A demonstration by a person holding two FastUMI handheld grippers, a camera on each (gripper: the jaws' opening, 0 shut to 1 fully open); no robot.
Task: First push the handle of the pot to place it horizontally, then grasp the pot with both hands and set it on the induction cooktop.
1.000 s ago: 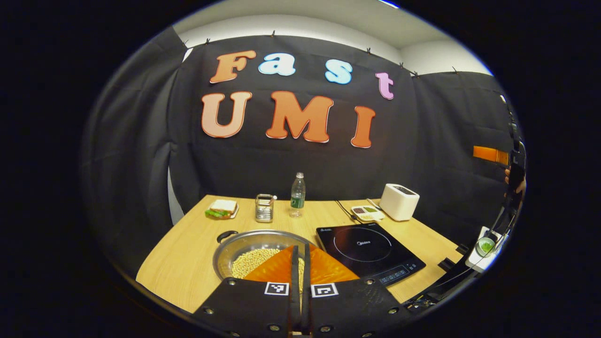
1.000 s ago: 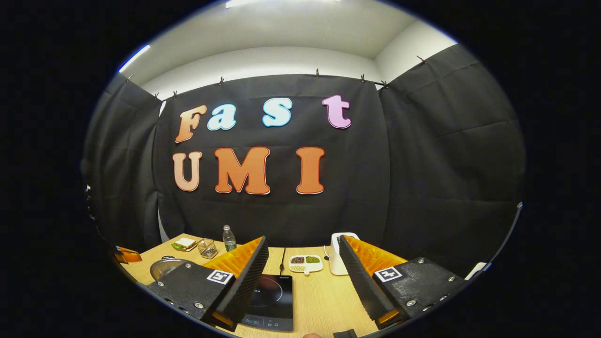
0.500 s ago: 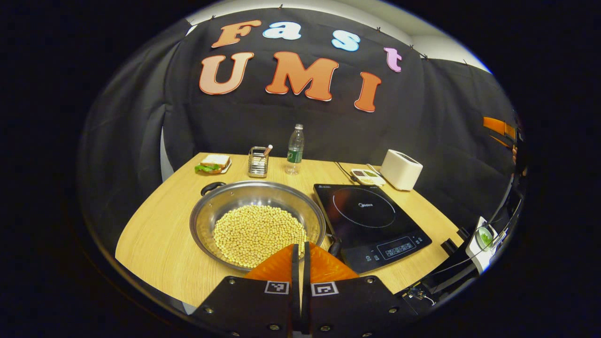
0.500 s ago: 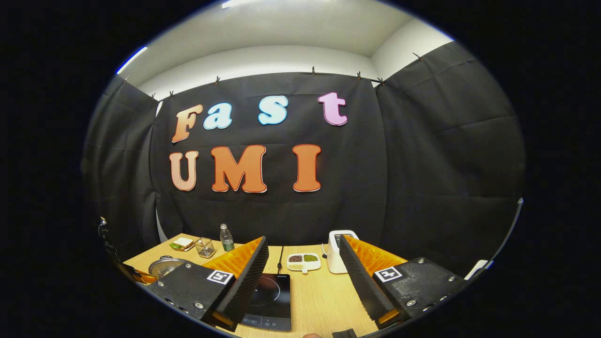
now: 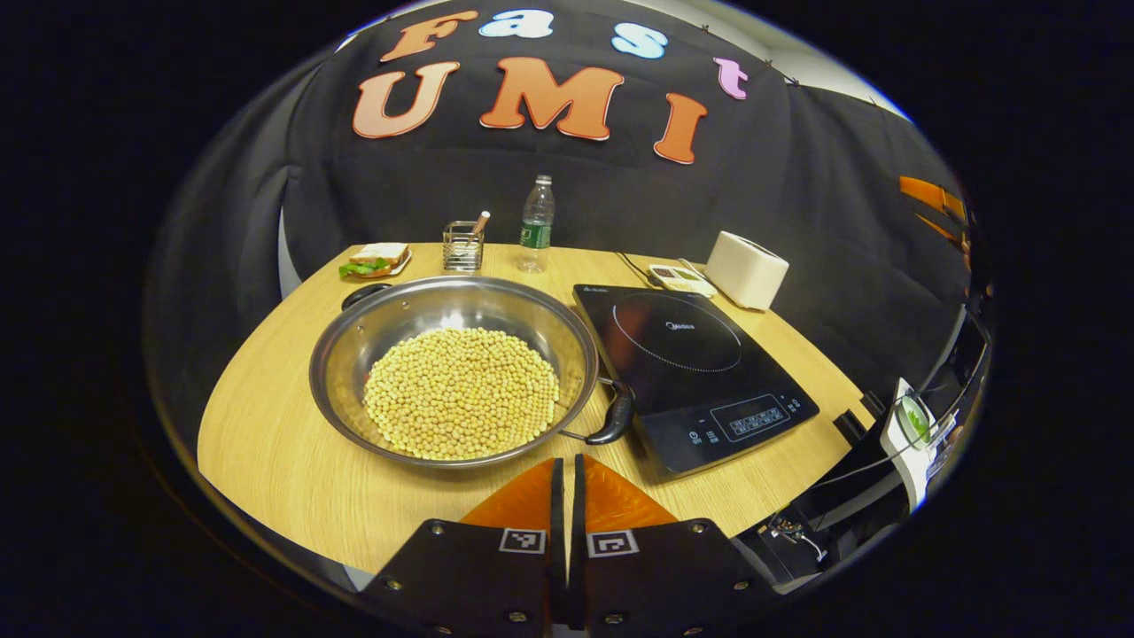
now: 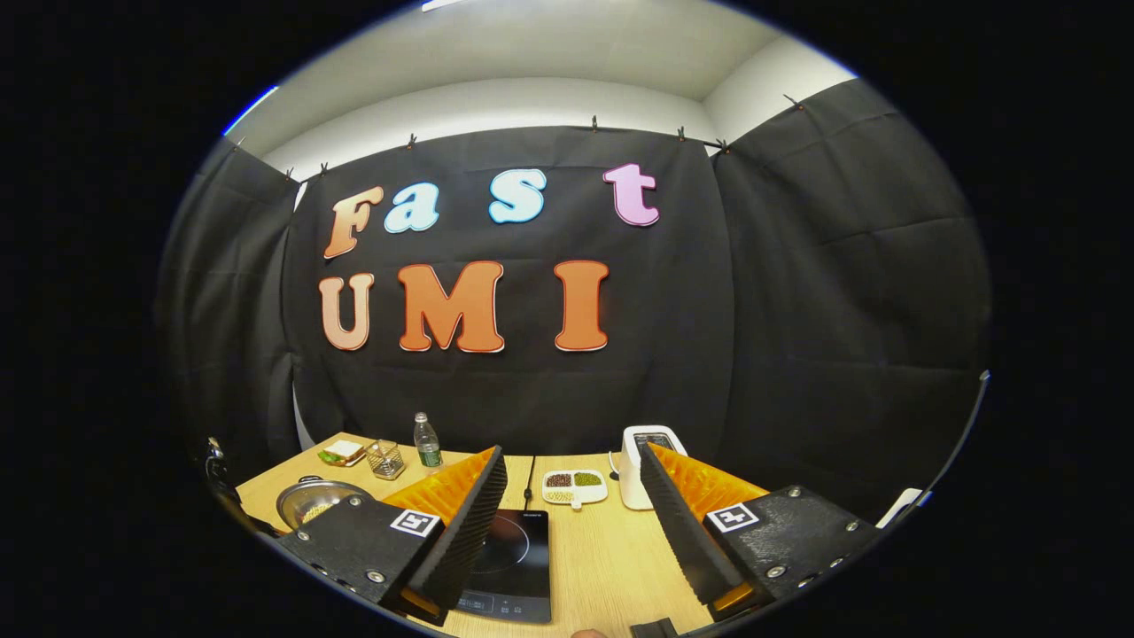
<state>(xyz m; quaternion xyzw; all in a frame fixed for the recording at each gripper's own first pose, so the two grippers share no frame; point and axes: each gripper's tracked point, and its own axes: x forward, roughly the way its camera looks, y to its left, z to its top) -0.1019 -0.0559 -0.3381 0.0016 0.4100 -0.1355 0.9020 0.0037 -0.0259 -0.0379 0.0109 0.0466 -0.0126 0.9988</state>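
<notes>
You are hovering your left gripper [image 5: 564,483], fingers pressed together on nothing, just short of the near rim of the pot [image 5: 454,368], which is sitting on the bench [image 5: 266,443] full of pale beans and close beside the left edge of the induction cooktop [image 5: 691,377]. Judging by this, you are lining up the first step: the pot's near handle [image 5: 613,416] is pointing toward you and to the right, almost touching the cooktop, so your next move is calling for nudging that handle sideways with the closed fingertips until the two handles are lying level across. The left gripper view is giving you the handle, the beans and the far handle [image 5: 363,292]; the right gripper view is offering only a sliver of the pot [image 6: 310,503] at its left, but is showing your right gripper [image 6: 571,523] with fingers spread wide, holding nothing, above the cooktop [image 6: 509,563].
</notes>
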